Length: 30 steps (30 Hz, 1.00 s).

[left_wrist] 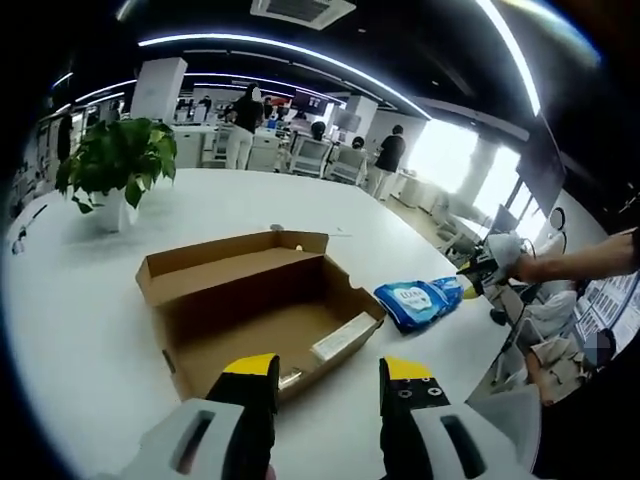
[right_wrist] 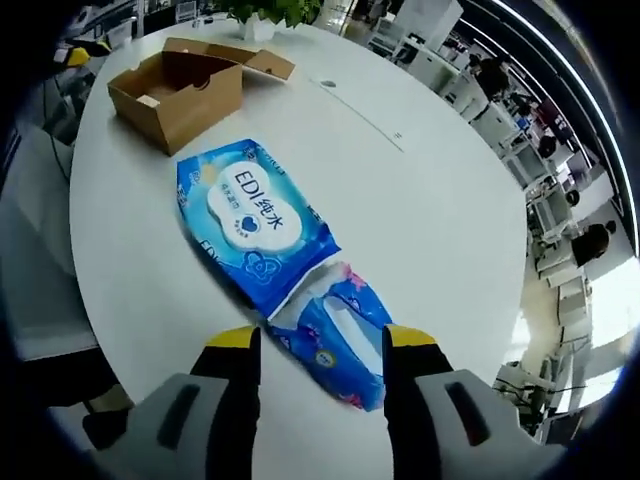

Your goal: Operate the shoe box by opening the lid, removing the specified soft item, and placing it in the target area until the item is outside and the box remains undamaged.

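The brown cardboard shoe box point(left_wrist: 250, 300) lies on the white table with its lid folded back and a white slip point(left_wrist: 340, 336) inside. My left gripper point(left_wrist: 328, 385) is open just short of the box's near corner, holding nothing. To the right of the box lies the blue soft wipes pack point(left_wrist: 418, 301), with a hand and my right gripper point(left_wrist: 485, 266) at its far end. In the right gripper view, the wipes pack point(right_wrist: 250, 222) lies flat, and its patterned blue end point(right_wrist: 335, 345) sits between the wide-apart fingers of my open right gripper point(right_wrist: 322, 352). The box point(right_wrist: 178, 92) stands beyond it.
A potted plant point(left_wrist: 115, 160) stands at the table's far left. The rounded table edge point(right_wrist: 120, 330) runs close to the pack. Office chairs, desks and several people are beyond the table. A chair point(left_wrist: 545, 345) is near the person's arm point(left_wrist: 580, 258).
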Each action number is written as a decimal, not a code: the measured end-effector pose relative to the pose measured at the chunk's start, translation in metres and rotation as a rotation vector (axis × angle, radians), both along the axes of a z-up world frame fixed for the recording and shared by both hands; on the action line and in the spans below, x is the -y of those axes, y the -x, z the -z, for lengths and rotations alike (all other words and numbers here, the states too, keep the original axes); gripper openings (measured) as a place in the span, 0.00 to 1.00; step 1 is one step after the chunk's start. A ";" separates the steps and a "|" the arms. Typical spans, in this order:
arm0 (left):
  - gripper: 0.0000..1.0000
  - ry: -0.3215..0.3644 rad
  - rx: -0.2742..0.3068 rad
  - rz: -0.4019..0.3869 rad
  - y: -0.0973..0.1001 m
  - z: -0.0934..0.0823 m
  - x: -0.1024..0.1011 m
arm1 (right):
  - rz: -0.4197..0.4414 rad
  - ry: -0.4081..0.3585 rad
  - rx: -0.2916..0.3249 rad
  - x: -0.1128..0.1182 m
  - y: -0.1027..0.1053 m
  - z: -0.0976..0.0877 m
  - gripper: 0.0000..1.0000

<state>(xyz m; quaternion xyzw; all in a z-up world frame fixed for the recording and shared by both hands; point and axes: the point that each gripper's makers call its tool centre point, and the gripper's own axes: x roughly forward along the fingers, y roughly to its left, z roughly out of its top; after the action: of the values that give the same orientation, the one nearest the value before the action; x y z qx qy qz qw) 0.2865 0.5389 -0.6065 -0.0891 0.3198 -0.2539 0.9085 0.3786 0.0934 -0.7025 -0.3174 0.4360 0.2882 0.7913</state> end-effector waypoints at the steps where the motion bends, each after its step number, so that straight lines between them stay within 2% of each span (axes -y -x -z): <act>1: 0.41 0.001 -0.001 0.000 0.000 0.000 0.000 | 0.001 -0.014 0.004 -0.006 -0.001 -0.002 0.47; 7: 0.41 0.002 -0.002 0.007 0.005 0.001 0.003 | 0.026 -0.108 0.023 -0.035 -0.015 -0.010 0.47; 10: 0.41 0.005 -0.002 0.005 0.007 0.000 0.002 | 0.058 -0.210 0.041 -0.060 -0.026 -0.021 0.47; 15: 0.41 -0.001 -0.009 0.004 0.012 0.003 -0.002 | 0.054 -0.285 0.062 -0.091 -0.040 -0.037 0.48; 20: 0.41 0.000 -0.009 -0.004 0.015 0.003 -0.004 | 0.013 -0.310 0.062 -0.121 -0.045 -0.039 0.48; 30: 0.41 0.001 -0.003 -0.018 0.020 0.001 -0.009 | -0.067 -0.365 0.053 -0.178 -0.043 -0.044 0.49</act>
<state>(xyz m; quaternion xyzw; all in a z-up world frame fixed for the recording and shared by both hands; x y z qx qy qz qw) 0.2663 0.5477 -0.6074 -0.0929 0.3200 -0.2456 0.9103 0.4212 0.2716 -0.6583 -0.1905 0.3448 0.3800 0.8369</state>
